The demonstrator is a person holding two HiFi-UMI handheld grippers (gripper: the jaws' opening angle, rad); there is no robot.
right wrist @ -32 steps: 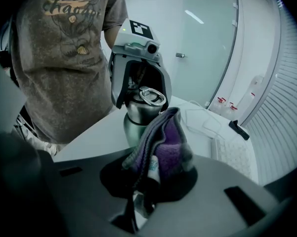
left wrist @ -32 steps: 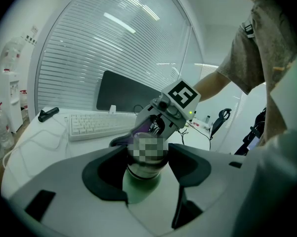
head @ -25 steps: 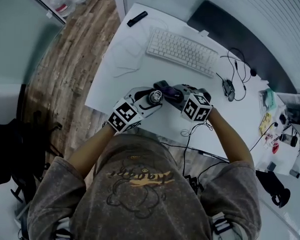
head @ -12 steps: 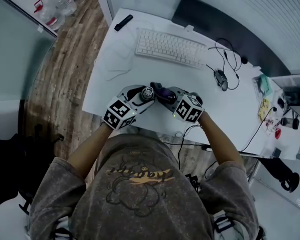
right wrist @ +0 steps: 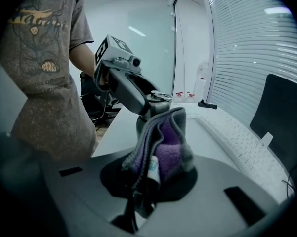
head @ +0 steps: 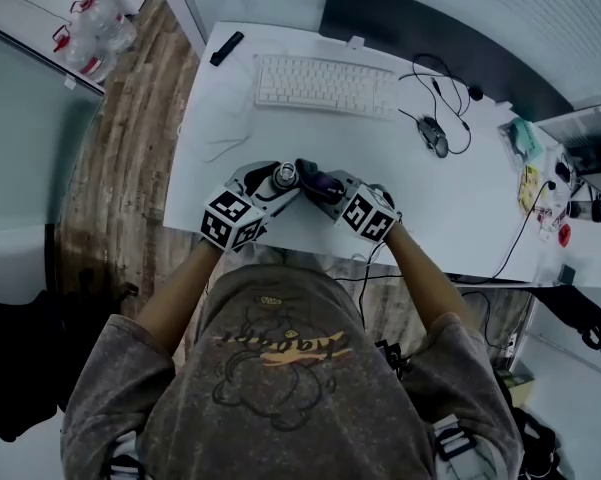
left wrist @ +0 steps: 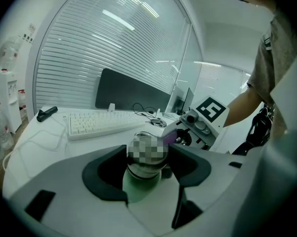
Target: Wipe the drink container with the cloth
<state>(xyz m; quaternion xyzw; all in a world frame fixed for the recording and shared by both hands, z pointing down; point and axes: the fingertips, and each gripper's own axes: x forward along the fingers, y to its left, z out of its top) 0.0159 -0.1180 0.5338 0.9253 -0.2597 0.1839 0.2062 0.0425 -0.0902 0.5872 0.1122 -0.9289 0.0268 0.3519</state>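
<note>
Drink container [left wrist: 146, 168] is seen upright between the jaws of the left gripper [left wrist: 147, 157], which are spread wide and pressed on its two sides. A small round shape is noted, with a shiny silver rim on top and a smooth body, grey in the right gripper view and pale green lower down in the left gripper view. Its upper part is not made out in the left gripper view. Whether its base rests on the desk [head: 450, 203] cannot be told.

In the head view the container is placed at the near edge of the white desk, left of the middle, nearer than the keyboard [head: 325, 85] and well apart from it.

Cloth [right wrist: 164, 141] is clamped in the right gripper [right wrist: 153, 174], whose jaws are closed on its bunched lower end. It is folded, grey outside and purple inside, with a small white tag showing. Its upper fold is laid against the right side of the container, just below the rim.

A dark monitor [head: 430, 38] is seen at the far edge, and a mouse [head: 432, 136] at the right of the keyboard.
</note>
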